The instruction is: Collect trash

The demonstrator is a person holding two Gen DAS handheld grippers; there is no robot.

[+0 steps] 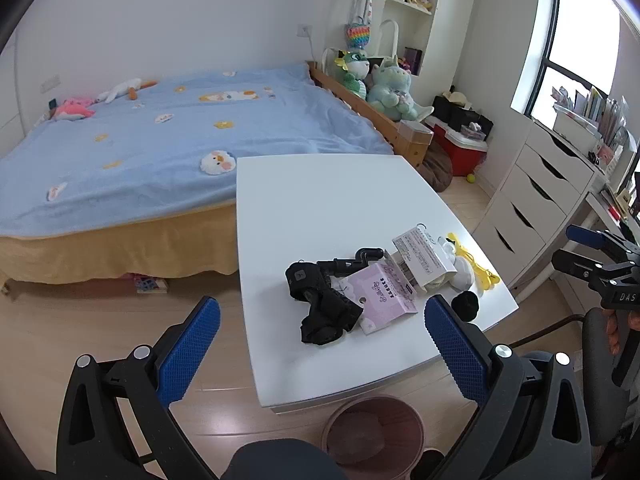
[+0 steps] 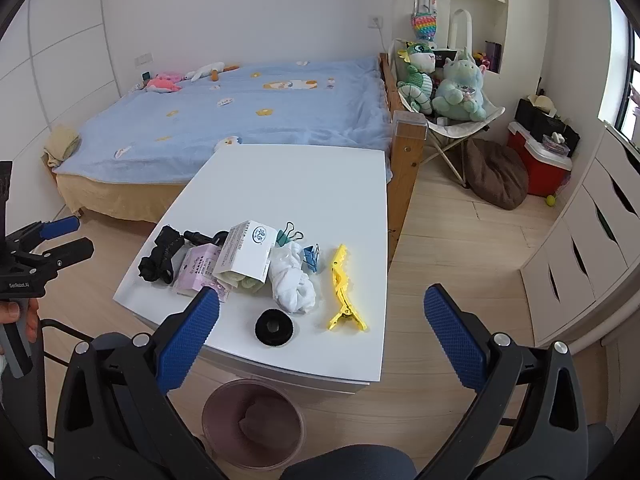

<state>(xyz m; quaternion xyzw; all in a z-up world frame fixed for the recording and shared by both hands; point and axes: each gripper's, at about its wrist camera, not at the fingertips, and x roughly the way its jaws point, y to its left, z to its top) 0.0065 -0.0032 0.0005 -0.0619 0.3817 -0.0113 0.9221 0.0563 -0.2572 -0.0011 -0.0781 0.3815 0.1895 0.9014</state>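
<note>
Both tongs, left (image 1: 322,330) and right (image 2: 322,330), hang spread and empty above the bin (image 2: 252,424); best pinch the box (image 2: 248,250) squarely, clear of the clips.

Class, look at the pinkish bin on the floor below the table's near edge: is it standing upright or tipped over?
Upright. The pinkish bin stands on the floor with its round mouth facing up, and both wrist views look down into it, just in front of the white table.
</note>
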